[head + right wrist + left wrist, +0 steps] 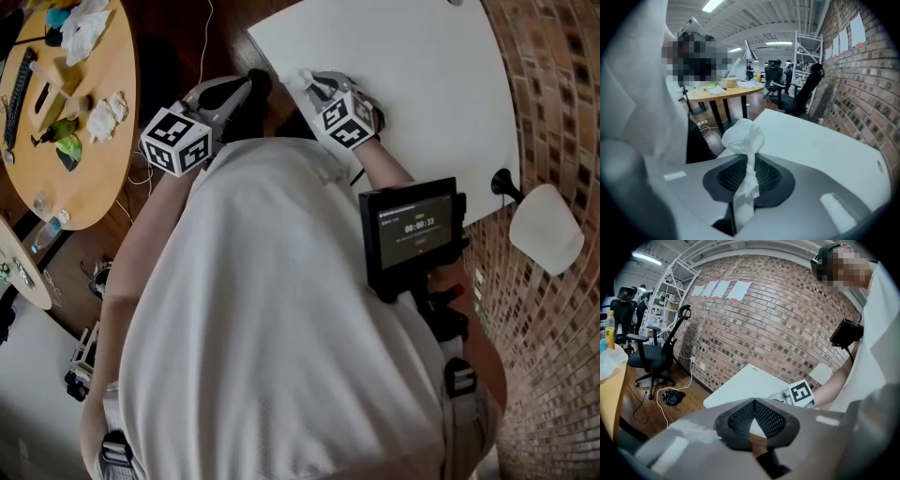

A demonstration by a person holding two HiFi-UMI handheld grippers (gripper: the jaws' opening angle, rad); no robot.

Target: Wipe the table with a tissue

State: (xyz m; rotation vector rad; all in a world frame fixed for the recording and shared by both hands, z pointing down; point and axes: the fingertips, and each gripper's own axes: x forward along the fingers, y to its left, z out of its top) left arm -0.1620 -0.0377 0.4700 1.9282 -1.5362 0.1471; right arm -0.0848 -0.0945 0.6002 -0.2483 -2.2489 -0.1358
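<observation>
The right tongs (749, 161) are pinched tight on a crumpled white paper tissue (743, 136), whose wad pokes past their tips at the corner of the white rectangular counter (820, 140). The left tongs (754, 401) are closed on nothing, just off the counter's edge.

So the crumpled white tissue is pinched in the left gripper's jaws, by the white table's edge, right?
Not quite. The right gripper view shows the tissue pinched in the right gripper, not the left gripper, whose jaws are together on nothing. It is crumpled, white, and by the edge of the white table.
</observation>
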